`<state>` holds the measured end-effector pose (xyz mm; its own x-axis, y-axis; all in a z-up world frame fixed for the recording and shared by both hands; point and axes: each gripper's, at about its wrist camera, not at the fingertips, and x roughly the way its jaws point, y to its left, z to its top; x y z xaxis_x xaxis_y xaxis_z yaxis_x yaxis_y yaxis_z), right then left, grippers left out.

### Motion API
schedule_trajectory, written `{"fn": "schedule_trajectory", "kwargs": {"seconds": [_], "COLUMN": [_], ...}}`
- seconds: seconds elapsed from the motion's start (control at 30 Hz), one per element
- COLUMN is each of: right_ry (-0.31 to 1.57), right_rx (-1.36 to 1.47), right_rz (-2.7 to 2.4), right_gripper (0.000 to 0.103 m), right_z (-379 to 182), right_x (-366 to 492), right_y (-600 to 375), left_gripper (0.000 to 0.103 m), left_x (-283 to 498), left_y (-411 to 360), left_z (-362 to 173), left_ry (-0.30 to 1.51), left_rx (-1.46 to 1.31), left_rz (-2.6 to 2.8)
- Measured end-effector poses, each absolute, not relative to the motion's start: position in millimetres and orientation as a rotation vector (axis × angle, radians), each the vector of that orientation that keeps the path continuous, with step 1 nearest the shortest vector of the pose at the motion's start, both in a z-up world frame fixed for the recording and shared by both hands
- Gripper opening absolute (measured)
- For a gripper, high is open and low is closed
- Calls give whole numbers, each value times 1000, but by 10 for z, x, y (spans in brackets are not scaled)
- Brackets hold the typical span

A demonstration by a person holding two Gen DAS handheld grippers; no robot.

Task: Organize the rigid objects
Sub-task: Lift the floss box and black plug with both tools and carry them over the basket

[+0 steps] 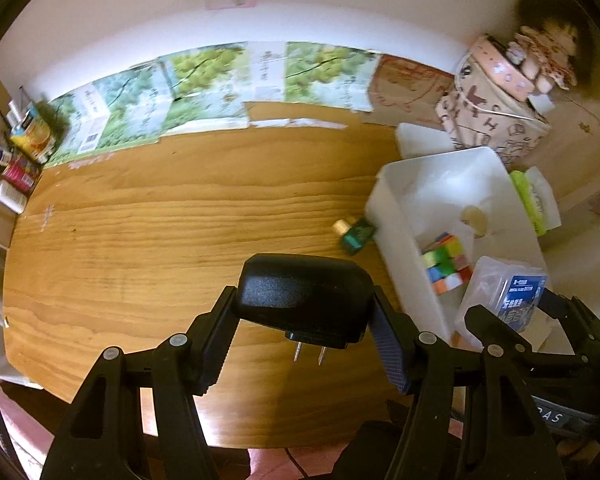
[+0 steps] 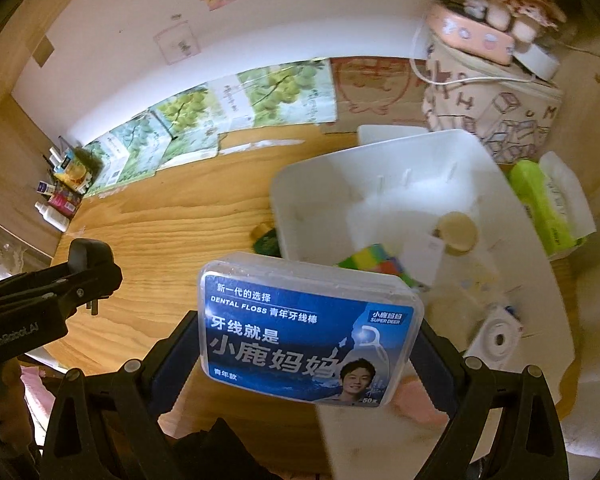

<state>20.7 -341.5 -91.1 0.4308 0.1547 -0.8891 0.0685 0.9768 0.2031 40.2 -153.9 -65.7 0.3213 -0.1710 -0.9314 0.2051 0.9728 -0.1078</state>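
My left gripper (image 1: 304, 344) is shut on a black plug adapter (image 1: 304, 300) with two prongs pointing down, held above the wooden table (image 1: 160, 240). My right gripper (image 2: 308, 360) is shut on a clear dental floss box (image 2: 308, 332) with a blue label, held at the near left corner of the white bin (image 2: 300, 196). The bin holds a colourful puzzle cube (image 1: 446, 262), a round cream lid (image 2: 458, 232) and a small white device (image 2: 500, 336). A small green bottle (image 1: 356, 234) lies on the table against the bin's left wall. The floss box also shows in the left wrist view (image 1: 504, 296).
Printed cardboard sheets (image 1: 204, 88) lean along the back wall. A patterned fabric bag (image 2: 488, 112) with a pink case on top stands behind the bin. A green tissue pack (image 2: 548, 204) lies right of the bin. Small bottles and boxes (image 1: 16, 152) crowd the far left.
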Motion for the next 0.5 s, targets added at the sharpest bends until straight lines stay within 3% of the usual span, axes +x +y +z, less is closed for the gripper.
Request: {"fn": "schedule_trajectory", "kwargs": {"seconds": [0.5], "right_ry": [1134], "right_rx": [216], "right_rz": [-14], "right_gripper": [96], "right_z": [-941], "right_x": [62], "right_y": [-4142], "left_gripper": [67], "left_x": [328], "left_y": [-2351], "left_z": [-636], "left_ry": [1169], "left_rx": [34], "left_rz": [-387]}}
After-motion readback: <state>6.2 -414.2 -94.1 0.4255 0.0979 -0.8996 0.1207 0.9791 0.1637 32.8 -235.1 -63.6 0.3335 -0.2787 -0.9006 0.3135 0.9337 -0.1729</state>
